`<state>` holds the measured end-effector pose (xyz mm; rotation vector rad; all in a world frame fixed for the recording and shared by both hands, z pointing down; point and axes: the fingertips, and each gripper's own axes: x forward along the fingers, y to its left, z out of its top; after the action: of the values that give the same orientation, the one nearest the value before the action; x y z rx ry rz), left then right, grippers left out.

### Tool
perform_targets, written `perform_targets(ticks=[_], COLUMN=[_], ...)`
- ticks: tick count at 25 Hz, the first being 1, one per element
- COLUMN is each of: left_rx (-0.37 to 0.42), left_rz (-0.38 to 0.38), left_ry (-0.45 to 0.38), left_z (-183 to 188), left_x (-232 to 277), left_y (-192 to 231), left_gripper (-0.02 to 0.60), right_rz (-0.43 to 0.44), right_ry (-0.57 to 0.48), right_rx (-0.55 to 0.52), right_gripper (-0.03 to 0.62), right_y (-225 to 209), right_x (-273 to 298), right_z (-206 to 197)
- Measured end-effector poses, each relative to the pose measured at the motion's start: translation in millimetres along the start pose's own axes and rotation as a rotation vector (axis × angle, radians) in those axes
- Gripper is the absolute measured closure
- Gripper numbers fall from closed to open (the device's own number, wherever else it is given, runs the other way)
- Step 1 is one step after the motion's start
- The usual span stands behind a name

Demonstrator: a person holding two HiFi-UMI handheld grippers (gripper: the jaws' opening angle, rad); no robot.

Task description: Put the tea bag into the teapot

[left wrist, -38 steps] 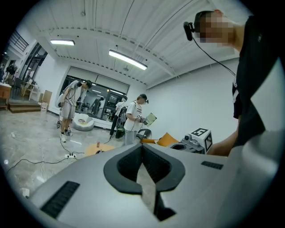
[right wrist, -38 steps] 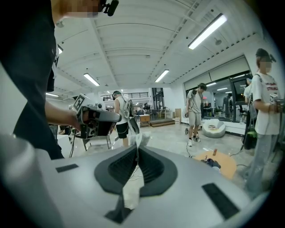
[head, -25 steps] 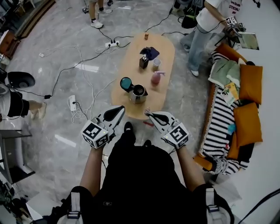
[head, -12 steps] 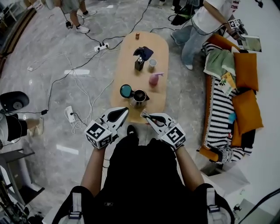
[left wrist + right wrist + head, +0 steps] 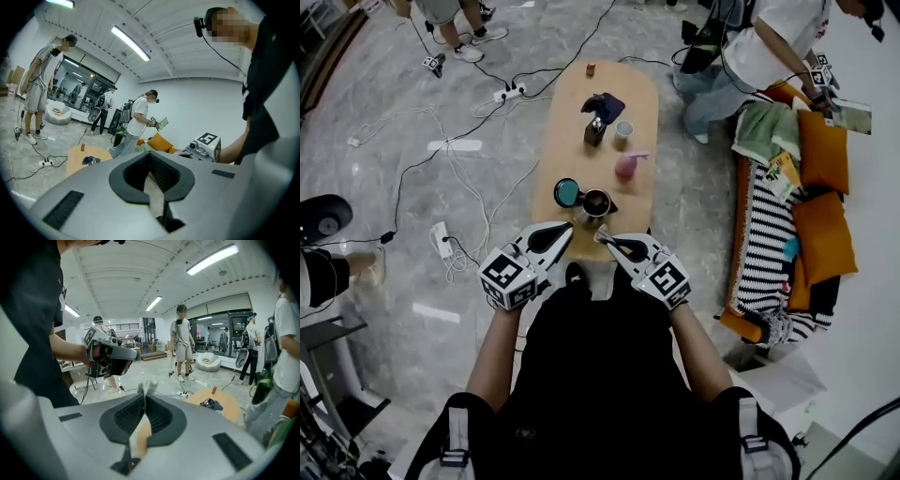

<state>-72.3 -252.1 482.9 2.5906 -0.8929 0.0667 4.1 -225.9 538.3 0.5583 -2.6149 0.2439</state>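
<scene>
While the tea bag (image 5: 146, 387) is pinched tight at the tips of the right gripper (image 5: 603, 237), the open teapot (image 5: 596, 202) is found just ahead of those jaws on the table (image 5: 641, 105), and the left gripper (image 5: 563, 232) beside it is closed up with nothing inside.

A long oval wooden table (image 5: 567, 141) stands on the grey marble floor (image 5: 422, 197). On it, near to far, are a steel teapot (image 5: 596, 202) with a teal lid (image 5: 568, 193) just beside it, a pink vessel (image 5: 626, 167), a white cup (image 5: 623, 129), a dark box (image 5: 594, 131), a blue cloth (image 5: 605, 105) and 1 small brown item (image 5: 591, 68).
</scene>
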Motion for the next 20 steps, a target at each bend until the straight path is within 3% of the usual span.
perform_targets(ticks=[8,20], left_rx=[-0.051,-0.148], left_rz=[0.073,0.174], left_ry=[0.002,0.077], left_z=[-14.1,-47.9], left_x=[7.7,36.4], left_y=[13.7,40.1], left_gripper=[0.572,0.572], right_rz=[0.080,0.203], right_ry=[0.069,0.158], right_rx=[-0.011,0.040], right_gripper=[0.581,0.581], right_y=[-22.3,-60.6], right_x=[25.7,59.0], right_z=[-27.7,-70.0])
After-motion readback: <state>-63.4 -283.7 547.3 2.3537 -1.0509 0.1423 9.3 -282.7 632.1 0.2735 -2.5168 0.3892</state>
